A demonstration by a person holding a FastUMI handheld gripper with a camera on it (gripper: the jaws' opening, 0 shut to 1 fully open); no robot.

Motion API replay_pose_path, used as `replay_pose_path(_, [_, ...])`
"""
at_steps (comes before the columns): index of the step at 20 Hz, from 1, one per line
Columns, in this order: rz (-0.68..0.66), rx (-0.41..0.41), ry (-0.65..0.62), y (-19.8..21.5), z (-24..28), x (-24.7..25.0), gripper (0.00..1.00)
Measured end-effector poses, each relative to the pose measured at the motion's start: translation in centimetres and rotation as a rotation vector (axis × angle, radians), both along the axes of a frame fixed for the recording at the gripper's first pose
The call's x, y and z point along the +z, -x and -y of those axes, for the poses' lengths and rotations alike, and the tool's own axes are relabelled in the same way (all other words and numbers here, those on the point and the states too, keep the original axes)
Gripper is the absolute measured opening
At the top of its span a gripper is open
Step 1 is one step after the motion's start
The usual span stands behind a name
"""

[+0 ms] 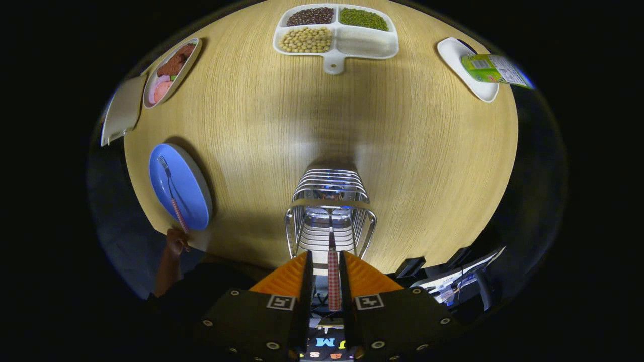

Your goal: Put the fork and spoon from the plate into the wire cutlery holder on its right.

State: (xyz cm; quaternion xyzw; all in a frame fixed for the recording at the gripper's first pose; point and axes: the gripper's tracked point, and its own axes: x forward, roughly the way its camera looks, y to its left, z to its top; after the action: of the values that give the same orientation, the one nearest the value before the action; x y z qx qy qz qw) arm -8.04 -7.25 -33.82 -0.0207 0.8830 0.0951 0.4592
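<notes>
The gripper (326, 271) hung right over the wire holder (329, 216), its two orange fingers (284, 276) drawn close and clamped on a red-checked handle (333, 279) that stood between them. This was the spoon — its metal stem ran on ahead of the fingertips and down into the holder, though the bowl end was lost among the wires and could not be made out. The holder stood upright near the table's near edge, just ahead of the fingers.

Left of the holder, well apart from it, lay the blue plate (183, 188), jutting a little past the table edge. One fork (171, 193) with the same checked handle rested on it, tines pointing away from the holder's side of the table edge. A hand (175, 242) touched the plate's near rim.

The table (282, 130) was round, pale wood with fine grain, in a dark room.

Far beyond the holder sat one white four-part tray (336, 37) holding dark beans, green beans and yellow beans — one section looked pale and plain. Beyond the plate, to the holder's far left, was one oval dish (172, 71) of reddish food and a flat white board (122, 109) beside it. To the far right, one white dish (465, 68) carried a green packet (490, 69).
</notes>
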Motion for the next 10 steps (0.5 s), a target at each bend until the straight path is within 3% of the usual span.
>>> replay_pose_path(5, [0.171, -0.061, -0.065, -1.5, -1.6, 1.4, 0.41])
replay_pose_path(7, [0.230, -0.066, -0.116, -1.6, -2.8, 2.6, 0.51])
replay_pose_path(10, [0.295, -0.113, -0.165, -1.5, -4.9, 4.0, 0.76])
